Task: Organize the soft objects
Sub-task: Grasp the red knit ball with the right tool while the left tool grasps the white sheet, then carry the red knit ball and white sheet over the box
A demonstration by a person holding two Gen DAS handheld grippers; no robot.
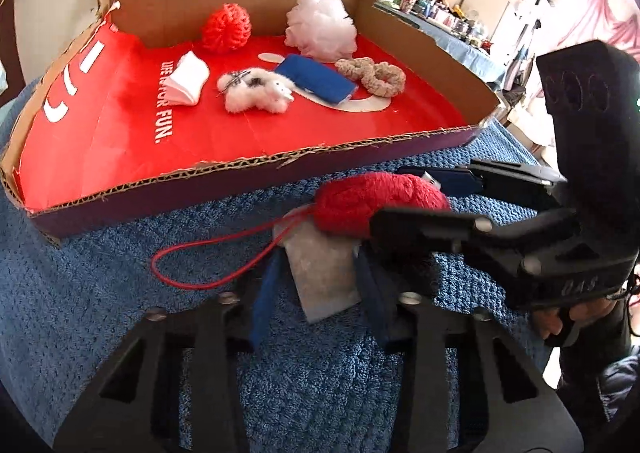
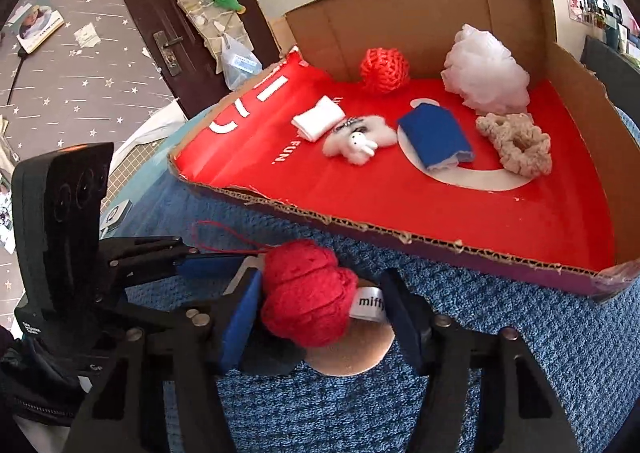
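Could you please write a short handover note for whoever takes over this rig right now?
Left gripper: jaws narrow around the grey card by the plush; grip unclear.
Right gripper: jaws around the red knitted plush, one pad touching it; grip unclear.
Things: the plush lies on the blue towel, in front of the cardboard tray.
Done: red ball, white pouf, white cloth, fluffy bunny, blue cloth and beige scrunchies lie in the tray.
Left: put the plush in the tray.

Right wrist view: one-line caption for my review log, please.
Both claws, right and left, meet at a red plush toy on blue towel before the cardboard tray.
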